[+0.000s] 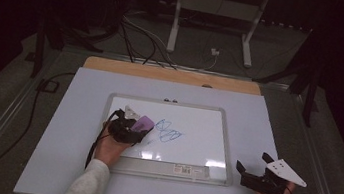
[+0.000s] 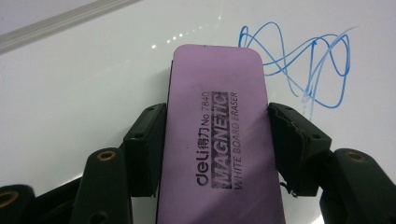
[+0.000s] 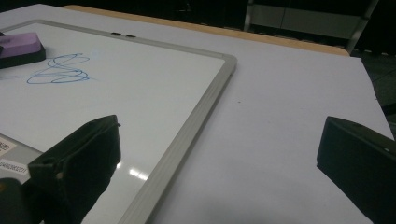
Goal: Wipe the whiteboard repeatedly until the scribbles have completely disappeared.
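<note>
Purple magnetic eraser (image 2: 219, 135) clamped between the jaws of the left gripper (image 1: 130, 128), pressed flat on the whiteboard (image 1: 192, 155) just left of a blue scribble (image 1: 168, 131). Printed label legible on the eraser's top in the left gripper view, blue loops (image 2: 303, 60) just beyond its far end. Right gripper (image 1: 263, 177) spread wide and holding nothing, resting on the pale table (image 1: 268, 119) just off the board's right frame (image 3: 187, 135).
</note>
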